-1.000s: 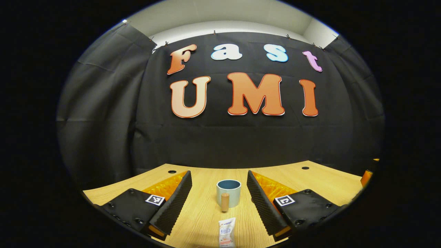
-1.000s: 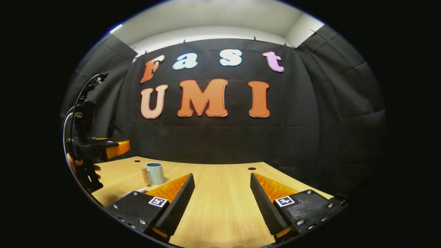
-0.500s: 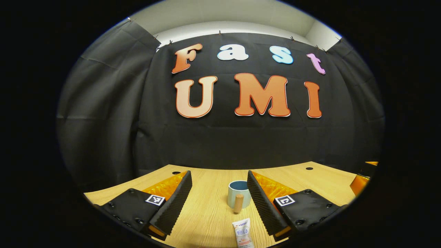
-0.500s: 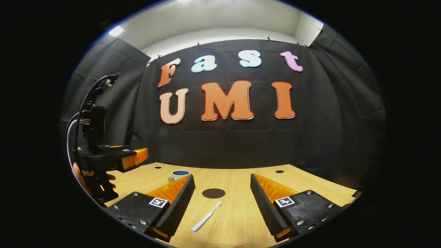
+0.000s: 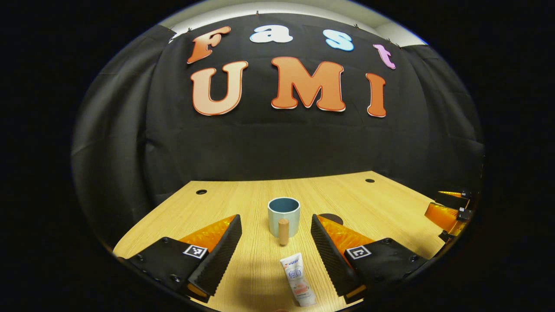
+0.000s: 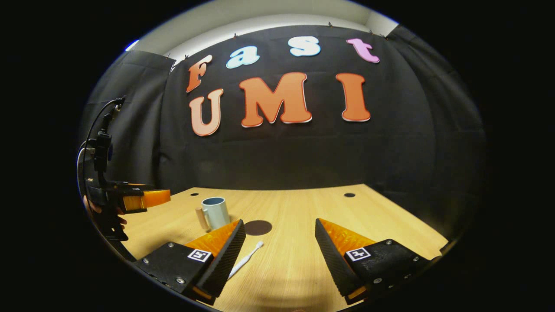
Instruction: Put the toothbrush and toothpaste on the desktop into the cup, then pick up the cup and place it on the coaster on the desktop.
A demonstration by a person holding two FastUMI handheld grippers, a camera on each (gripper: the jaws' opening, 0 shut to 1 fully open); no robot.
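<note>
With both grippers' fingers spread empty, I judge the soft white toothpaste tube light and squashy, best pinched mid-body by my left gripper.

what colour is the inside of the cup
Dark blue inside the pale cup, clearest in the left gripper view.

desktop: light wood-grain, matt. cup: smooth pale-blue glaze, wooden handle. toothpaste in front of cup: glossy plastic tube. Gripper pads: ribbed black rubber. coaster: dark, matt.
</note>
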